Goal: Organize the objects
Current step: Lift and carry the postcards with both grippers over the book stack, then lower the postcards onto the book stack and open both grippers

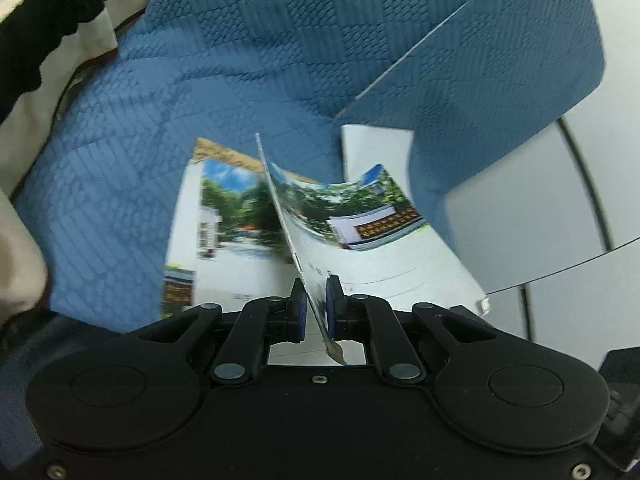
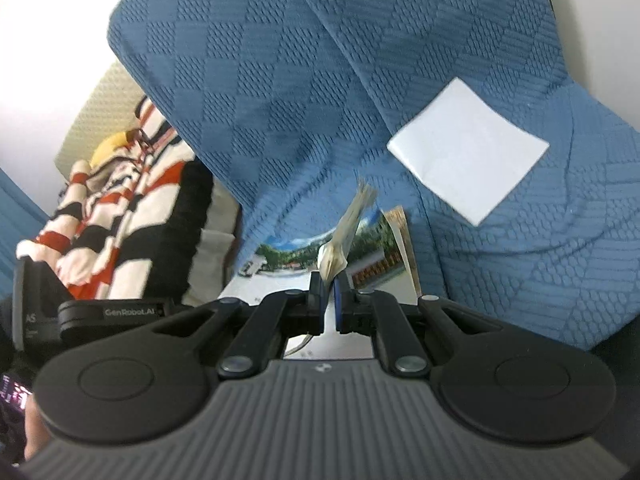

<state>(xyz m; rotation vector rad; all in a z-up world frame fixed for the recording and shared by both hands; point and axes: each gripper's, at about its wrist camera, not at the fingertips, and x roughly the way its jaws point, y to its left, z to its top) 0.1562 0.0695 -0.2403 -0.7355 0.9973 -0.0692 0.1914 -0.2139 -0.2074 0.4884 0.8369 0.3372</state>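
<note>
Booklet (image 1: 360,248) with a photo cover (trees, white building, signboard) is held up off the blue sofa cover (image 1: 200,60), pinched at both ends. Left gripper (image 1: 316,300) is pressed together on the booklet's near edge; blue pads (image 1: 334,304) clamp the sheet, which stands edge-on between them and curls off to the right. Right gripper (image 2: 328,292), seen from its own camera, is also closed tight, pinching a crumpled corner of the same booklet (image 2: 340,248); pages fan upward above the pads, blurred.

A second booklet (image 1: 224,232) with the same kind of photo cover lies flat on the seat just below and left of the held one. In the right wrist view its cover (image 2: 288,260) shows behind the jaws. Cannot tell if the two touch.

A white paper sheet (image 2: 468,148) lies flat on the blue textured cushion further back, apart from the booklets; in the left view it (image 1: 376,156) shows partly behind the held booklet.

To the side, a striped red, black and cream blanket (image 2: 120,208) lies bunched on the seat with something yellow (image 2: 110,146) at its top. The left gripper's black body (image 2: 112,314) shows low left in the right view. White panel wall (image 1: 540,220) beyond the sofa edge.
</note>
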